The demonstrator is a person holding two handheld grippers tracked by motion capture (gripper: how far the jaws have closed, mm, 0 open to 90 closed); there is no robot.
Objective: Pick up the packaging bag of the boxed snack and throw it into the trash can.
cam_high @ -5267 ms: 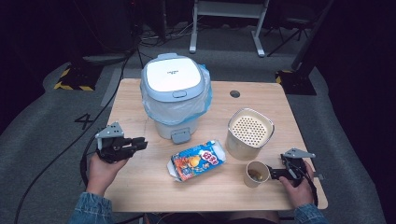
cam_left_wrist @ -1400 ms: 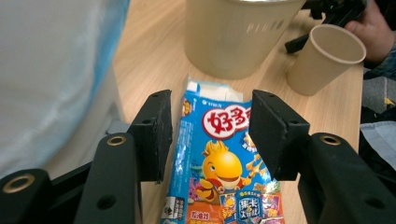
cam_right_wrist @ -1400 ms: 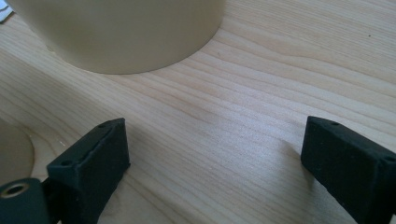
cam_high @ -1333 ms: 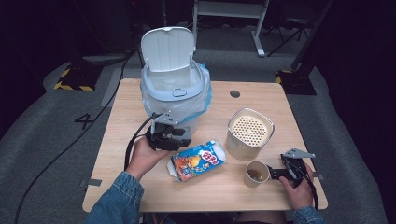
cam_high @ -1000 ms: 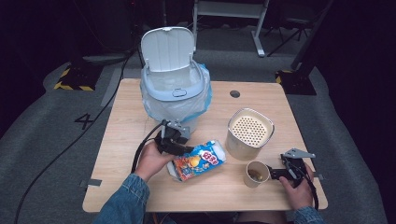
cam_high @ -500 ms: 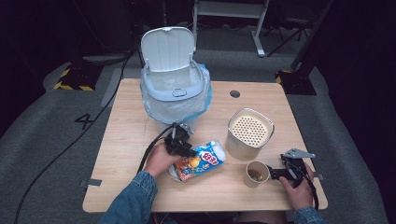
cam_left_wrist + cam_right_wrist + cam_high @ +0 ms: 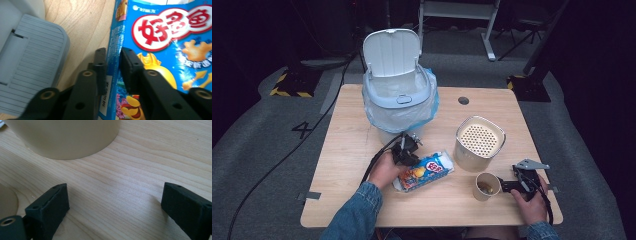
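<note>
Since the earlier frames, the left gripper [image 7: 408, 151] has travelled from the table's left edge, past the front of the lidded bin [image 7: 399, 97] whose lid now stands open, down onto the blue snack bag [image 7: 424, 171], and its jaws have just been closing with the bag's edge between them. Now its jaws pinch that edge of the snack bag, which lies flat on the wooden table [image 7: 347, 150] at about 6 o'clock from the bin. At roughly 3 o'clock from the bag, the right gripper [image 7: 507, 186] rests beside the paper cup [image 7: 486, 186] with jaws spread apart over bare wood, the perforated cream container [image 7: 479, 143] just beyond.
</note>
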